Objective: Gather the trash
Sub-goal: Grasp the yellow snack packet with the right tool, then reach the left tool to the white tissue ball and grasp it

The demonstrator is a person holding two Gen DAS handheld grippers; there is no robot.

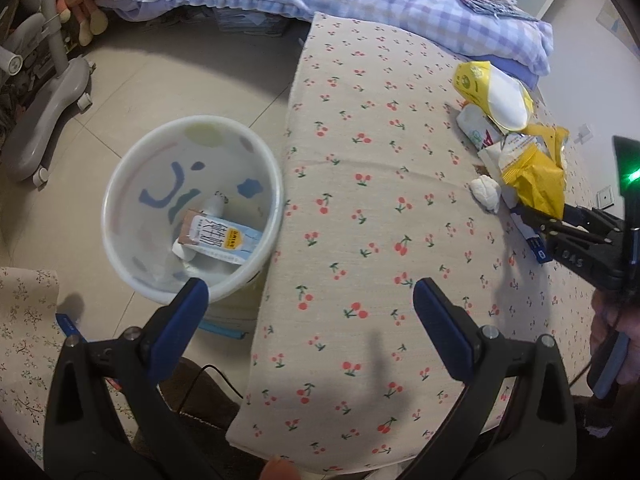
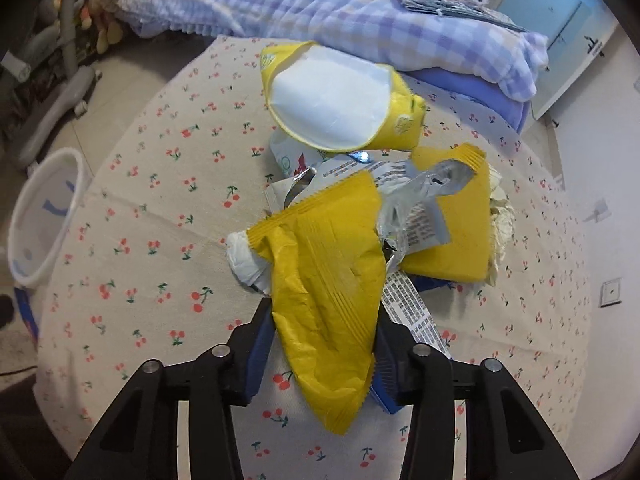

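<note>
Nearest me, my right gripper (image 2: pixel 324 344) pinches a torn yellow wrapper (image 2: pixel 332 280) between its pads; I take it by its loose near end because that flap sticks out of the pile and lifts without dragging the rest. In the left wrist view the same gripper (image 1: pixel 538 222) comes in from the right with the wrapper (image 1: pixel 534 176) bunched at its tips. My left gripper (image 1: pixel 310 312) hangs empty with its jaws spread wide over the near edge of the bed (image 1: pixel 380 240), ready, I judge, for the next piece. Just left of the bed, down on the floor, stands the white bin (image 1: pixel 120 184), close to the mattress so a carry stays short; a milk carton (image 1: pixel 218 240) already lies in it with some paper I cannot make out. Beyond the held wrapper lies the rest of the trash: a crumpled tissue (image 2: pixel 244 260) touching its left side, printed foil scraps (image 2: pixel 420 216) under and behind it, a second yellow piece (image 2: pixel 456 240) to the right, and farther still an open yellow pouch (image 2: pixel 336 100) with its white inside showing. At the far end a checked quilt (image 2: pixel 320 12) is heaped, well apart from the pile. I judge the next move is to swing the wrapper left to the bin; other scraps may cling and come along.
</note>
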